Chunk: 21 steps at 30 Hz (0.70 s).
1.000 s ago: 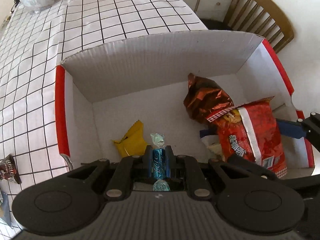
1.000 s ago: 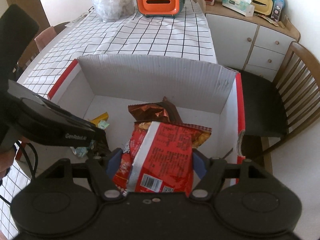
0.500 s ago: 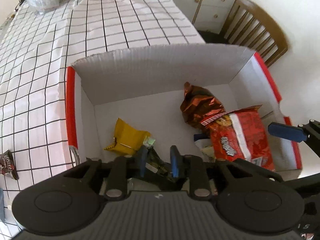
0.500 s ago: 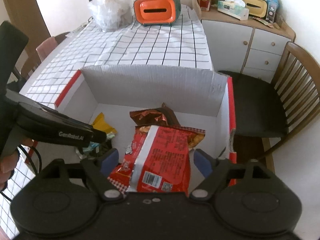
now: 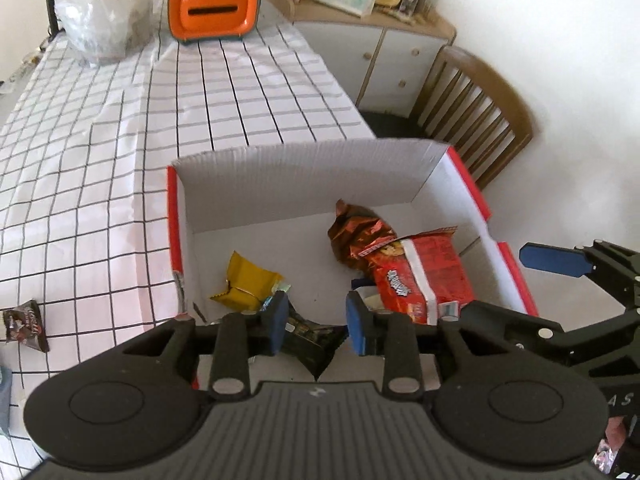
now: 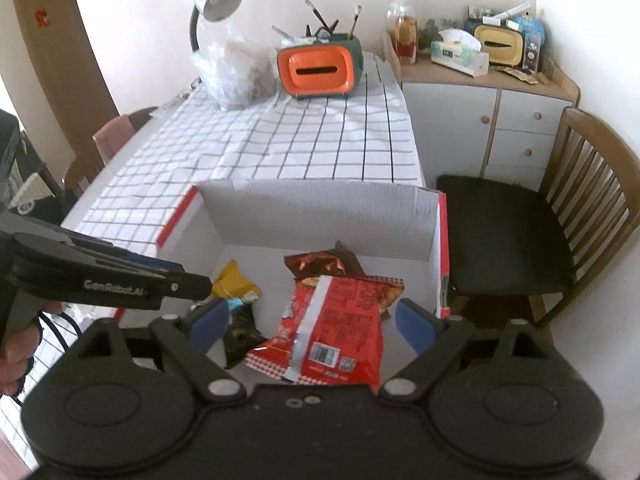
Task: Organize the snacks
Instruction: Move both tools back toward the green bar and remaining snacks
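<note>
A white cardboard box with red edges (image 5: 304, 176) (image 6: 320, 208) stands on the checked tablecloth. In it lie a red chip bag (image 5: 424, 276) (image 6: 336, 336), a brown foil bag (image 5: 356, 232) (image 6: 320, 266), a yellow packet (image 5: 244, 284) (image 6: 230, 284) and a dark packet (image 5: 308, 340) (image 6: 240, 332). My left gripper (image 5: 318, 328) is open and empty above the box's near left part, over the dark packet. My right gripper (image 6: 310, 322) is open and empty above the red chip bag. The small blue candy is mostly hidden.
A small brown snack packet (image 5: 26, 324) lies on the tablecloth left of the box. An orange tissue holder (image 6: 320, 70), a clear plastic bag (image 6: 232, 76) and a lamp (image 6: 212, 4) stand at the table's far end. A wooden chair (image 6: 560, 216) and cabinet (image 6: 492, 120) stand to the right.
My left gripper opened and let go of the blue candy into the box. My right gripper opened and let go of the red chip bag. Both pulled back and up from the box.
</note>
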Available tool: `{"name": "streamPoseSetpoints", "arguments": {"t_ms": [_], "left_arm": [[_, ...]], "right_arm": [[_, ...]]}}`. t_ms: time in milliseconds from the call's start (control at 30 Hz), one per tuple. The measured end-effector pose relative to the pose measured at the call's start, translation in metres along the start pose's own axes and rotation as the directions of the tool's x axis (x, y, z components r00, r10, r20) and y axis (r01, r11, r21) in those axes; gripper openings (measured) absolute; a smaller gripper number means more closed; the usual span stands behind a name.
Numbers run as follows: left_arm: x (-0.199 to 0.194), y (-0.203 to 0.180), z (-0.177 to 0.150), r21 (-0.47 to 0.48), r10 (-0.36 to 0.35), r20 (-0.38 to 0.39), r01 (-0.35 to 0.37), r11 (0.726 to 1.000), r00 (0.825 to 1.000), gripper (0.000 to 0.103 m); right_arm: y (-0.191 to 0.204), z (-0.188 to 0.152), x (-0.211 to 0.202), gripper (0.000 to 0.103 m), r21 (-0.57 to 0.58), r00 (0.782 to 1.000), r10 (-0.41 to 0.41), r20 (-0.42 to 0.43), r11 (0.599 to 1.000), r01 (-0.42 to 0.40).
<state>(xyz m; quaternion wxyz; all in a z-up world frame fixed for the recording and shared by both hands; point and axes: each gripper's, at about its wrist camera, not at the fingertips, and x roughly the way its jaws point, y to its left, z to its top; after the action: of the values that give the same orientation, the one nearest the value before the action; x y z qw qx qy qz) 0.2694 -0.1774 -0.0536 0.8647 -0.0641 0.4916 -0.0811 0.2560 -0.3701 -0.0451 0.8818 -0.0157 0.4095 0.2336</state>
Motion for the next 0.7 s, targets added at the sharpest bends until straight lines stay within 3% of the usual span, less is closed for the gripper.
{"name": "streamPoseSetpoints", "arguments": {"t_ms": [100, 367, 700], "left_arm": [[-0.017, 0.002, -0.005, -0.004, 0.002, 0.05, -0.002, 1.0, 0.999, 0.062], [-0.065, 0.015, -0.025, -0.021, 0.018, 0.156, -0.015, 1.0, 0.988, 0.063], [-0.112, 0.052, -0.057, -0.067, 0.064, 0.261, -0.048, 0.997, 0.963, 0.073]], "right_arm": [[0.004, 0.0, -0.009, 0.091, 0.0, 1.0, 0.013, 0.021, 1.0, -0.013], [0.025, -0.001, -0.032, 0.098, 0.01, 0.992, 0.091, 0.085, 0.996, -0.092], [0.073, 0.001, -0.037, 0.103, -0.045, 0.984, 0.145, 0.104, 0.989, -0.141]]}}
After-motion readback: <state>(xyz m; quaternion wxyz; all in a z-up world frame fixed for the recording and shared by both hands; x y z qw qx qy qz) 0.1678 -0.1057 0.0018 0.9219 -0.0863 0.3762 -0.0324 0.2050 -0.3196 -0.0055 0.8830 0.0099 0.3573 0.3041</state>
